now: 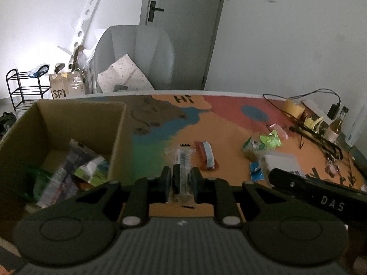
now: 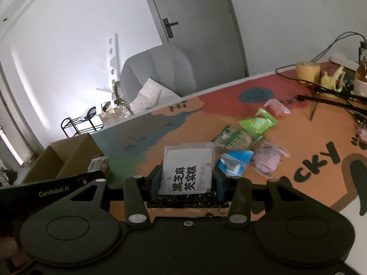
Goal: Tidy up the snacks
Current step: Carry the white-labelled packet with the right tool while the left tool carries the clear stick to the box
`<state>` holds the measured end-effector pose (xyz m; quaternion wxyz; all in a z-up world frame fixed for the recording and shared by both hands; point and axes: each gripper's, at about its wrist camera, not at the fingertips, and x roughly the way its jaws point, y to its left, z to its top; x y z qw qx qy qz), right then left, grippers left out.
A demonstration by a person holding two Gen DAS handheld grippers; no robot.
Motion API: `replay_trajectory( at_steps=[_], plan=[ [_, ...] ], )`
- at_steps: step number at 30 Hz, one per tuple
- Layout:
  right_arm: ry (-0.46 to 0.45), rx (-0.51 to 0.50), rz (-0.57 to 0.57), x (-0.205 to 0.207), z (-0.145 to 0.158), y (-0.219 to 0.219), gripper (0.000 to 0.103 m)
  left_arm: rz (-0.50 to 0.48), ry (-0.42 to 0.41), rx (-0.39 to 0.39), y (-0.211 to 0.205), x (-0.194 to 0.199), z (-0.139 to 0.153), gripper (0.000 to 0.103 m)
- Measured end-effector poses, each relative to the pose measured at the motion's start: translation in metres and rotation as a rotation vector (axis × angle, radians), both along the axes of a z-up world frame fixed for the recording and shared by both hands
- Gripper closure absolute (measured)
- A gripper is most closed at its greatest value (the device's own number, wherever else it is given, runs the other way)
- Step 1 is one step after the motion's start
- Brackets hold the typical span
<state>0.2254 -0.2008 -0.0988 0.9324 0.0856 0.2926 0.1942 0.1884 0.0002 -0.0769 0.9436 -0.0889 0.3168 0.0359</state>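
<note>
My left gripper (image 1: 181, 178) is shut on a clear snack packet (image 1: 182, 160) and holds it above the colourful mat, just right of the cardboard box (image 1: 80, 123). The box holds several snack packets (image 1: 75, 167). My right gripper (image 2: 187, 178) is shut on a white square packet with black characters (image 2: 188, 171). Loose snacks lie on the mat: a red and blue bar (image 1: 206, 158), green packets (image 2: 258, 122), a blue packet (image 2: 234, 162), a pale purple packet (image 2: 268, 158) and a pink packet (image 2: 276, 107).
The box shows at the left in the right wrist view (image 2: 66, 158). Tape roll (image 1: 294, 107), a bottle (image 1: 337, 123) and black cables (image 1: 321, 137) crowd the table's far right. A grey chair (image 1: 135, 57) stands behind the table.
</note>
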Motion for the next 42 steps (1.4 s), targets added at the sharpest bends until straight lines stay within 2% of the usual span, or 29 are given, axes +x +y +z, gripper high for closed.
replay_trajectory(
  at_steps=[14,22,29,42],
  plan=[
    [-0.069,0.004,0.033,-0.011,0.023,0.042,0.058,0.045,-0.076,-0.012,0.033,-0.024,0.027,0.085],
    [-0.122,-0.005,0.012,-0.024,0.036,0.065,0.058,0.081,-0.113,-0.015,0.055,-0.04,0.039,0.085],
    [-0.135,-0.014,0.008,-0.032,0.041,0.087,0.058,0.117,-0.128,-0.025,0.076,-0.049,0.043,0.085],
    [-0.136,-0.018,0.076,-0.038,0.043,0.127,0.058,0.184,-0.125,-0.027,0.115,-0.056,0.041,0.085]
  ],
)
